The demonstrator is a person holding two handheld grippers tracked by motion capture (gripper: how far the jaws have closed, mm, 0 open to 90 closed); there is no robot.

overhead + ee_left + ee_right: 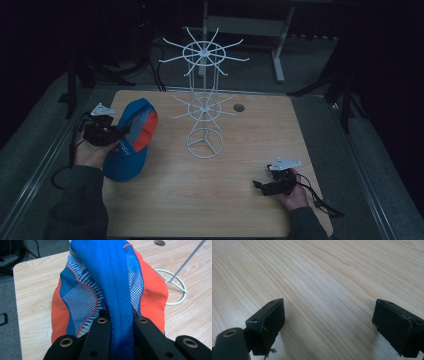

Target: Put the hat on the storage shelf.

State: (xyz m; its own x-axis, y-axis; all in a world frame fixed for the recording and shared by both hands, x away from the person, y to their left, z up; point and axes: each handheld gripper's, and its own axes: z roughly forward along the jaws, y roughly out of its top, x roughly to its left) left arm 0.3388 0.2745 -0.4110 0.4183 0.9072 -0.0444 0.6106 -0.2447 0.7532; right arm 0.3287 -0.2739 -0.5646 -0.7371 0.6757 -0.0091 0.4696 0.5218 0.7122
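A blue cap point(132, 140) with orange and mesh panels is lifted at the table's left side, its lower end near the wood. My left gripper point(120, 134) is shut on the cap's blue brim; in the left gripper view the two black jaws point(120, 315) pinch the stitched brim of the cap point(112, 277). A white wire rack point(204, 100) with two rings of radiating hooks stands at the table's middle, to the right of the cap. Its round base point(175, 287) lies just beyond the cap. My right gripper point(257, 186) rests low at the front right, open point(329, 322), with bare wood between its jaws.
The wooden table point(250, 140) has a round cable hole point(238, 107) behind the rack. Dark floor, cables and stand legs surround the table. A grey desk frame point(280, 50) stands farther back.
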